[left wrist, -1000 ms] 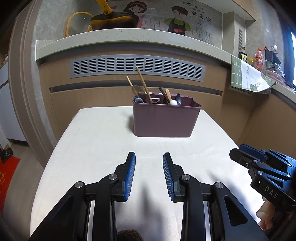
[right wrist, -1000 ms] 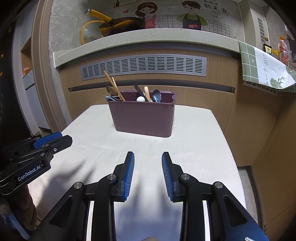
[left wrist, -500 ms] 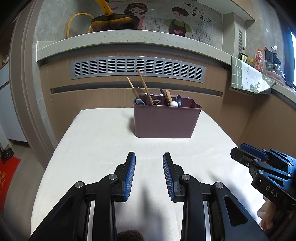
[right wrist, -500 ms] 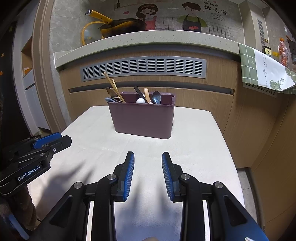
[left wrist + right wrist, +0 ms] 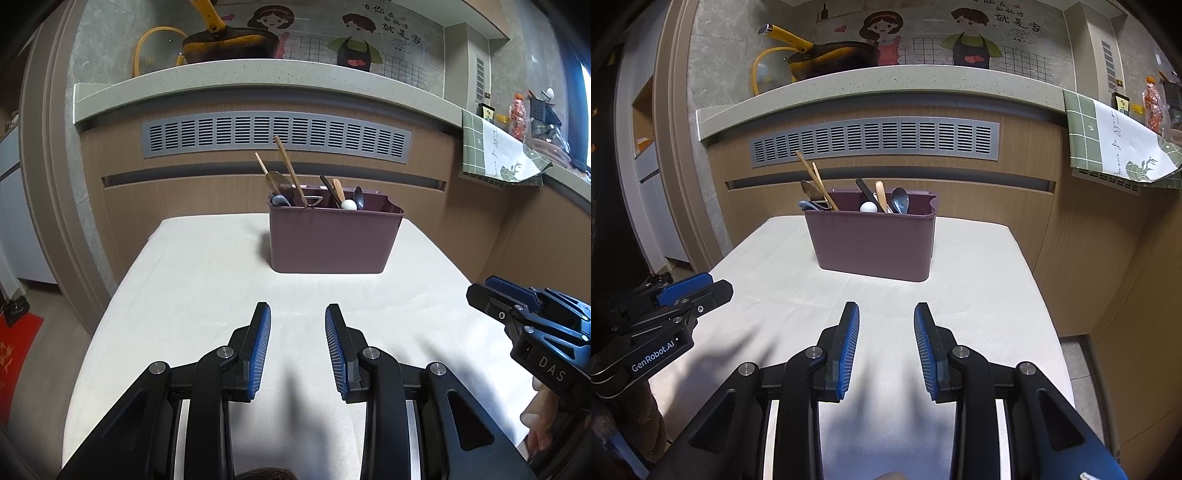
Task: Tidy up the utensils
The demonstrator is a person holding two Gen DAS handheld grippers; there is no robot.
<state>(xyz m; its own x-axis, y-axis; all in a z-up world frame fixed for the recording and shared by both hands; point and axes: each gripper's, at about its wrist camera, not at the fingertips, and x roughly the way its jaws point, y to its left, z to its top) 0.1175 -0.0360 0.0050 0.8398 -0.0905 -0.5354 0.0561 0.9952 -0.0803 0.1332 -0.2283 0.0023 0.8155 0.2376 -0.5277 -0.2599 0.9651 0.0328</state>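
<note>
A maroon utensil bin (image 5: pixel 334 240) stands on the white table (image 5: pixel 207 280), toward its far side; it also shows in the right wrist view (image 5: pixel 873 242). Chopsticks (image 5: pixel 290 171), spoons (image 5: pixel 900 199) and other utensils stand inside it. My left gripper (image 5: pixel 297 317) is open and empty, held above the table well short of the bin. My right gripper (image 5: pixel 885 315) is open and empty too, beside the left one. Each gripper shows at the edge of the other's view: the right gripper (image 5: pixel 495 291) and the left gripper (image 5: pixel 705 288).
A wooden counter front with a grey vent (image 5: pixel 275 138) rises behind the table. A pan (image 5: pixel 831 59) and a lid sit on the counter top. A green checked cloth (image 5: pixel 1115 144) hangs at right. The floor drops off at the table's left and right edges.
Both grippers have drifted back and down very slightly; the bin sits a touch lower in both views. Nothing was grasped or released.
</note>
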